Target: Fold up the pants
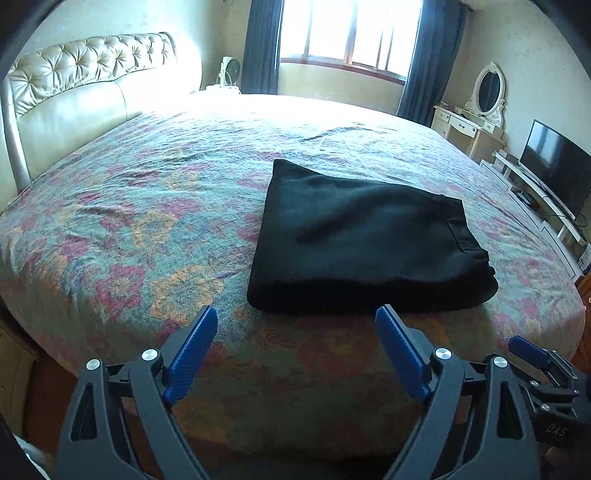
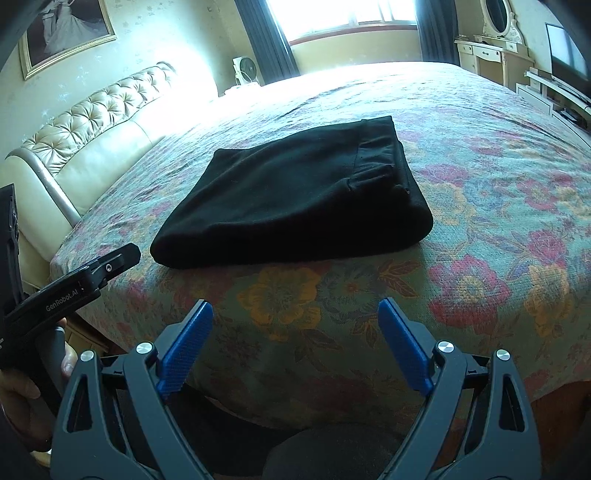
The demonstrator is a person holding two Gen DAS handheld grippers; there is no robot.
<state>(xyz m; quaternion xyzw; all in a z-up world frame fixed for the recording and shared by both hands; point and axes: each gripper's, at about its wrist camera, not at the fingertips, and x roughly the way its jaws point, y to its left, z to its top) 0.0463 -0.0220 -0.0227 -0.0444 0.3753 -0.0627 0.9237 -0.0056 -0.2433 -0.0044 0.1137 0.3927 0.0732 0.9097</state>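
Black pants [image 1: 364,240] folded into a compact rectangle, flat on the floral bedspread [image 1: 147,206], near the bed's near edge. Waistband along the right side of the bundle, belt loop and seam visible in the right wrist view [image 2: 295,195]. Thick folded edge facing the cameras.

Left tool [image 1: 295,317] wide open, blue-padded fingers [image 1: 192,354] spread apart, gripping nothing, poised just short of the pants' near edge and not touching the cloth. Right tool [image 2: 295,310] likewise wide open, empty, held back from the pants above the bedspread's draped front, a strip of flowered fabric between fingertips and bundle.

Beyond the pants: bright window [image 1: 351,33] flanked by dark blue curtains [image 1: 260,44]. Left of the pants: cream tufted headboard [image 1: 85,88]. Right of the pants, along the wall: white vanity with oval mirror [image 1: 487,88] and a flat television [image 1: 557,166]. Framed picture [image 2: 66,33] on the wall above the headboard.
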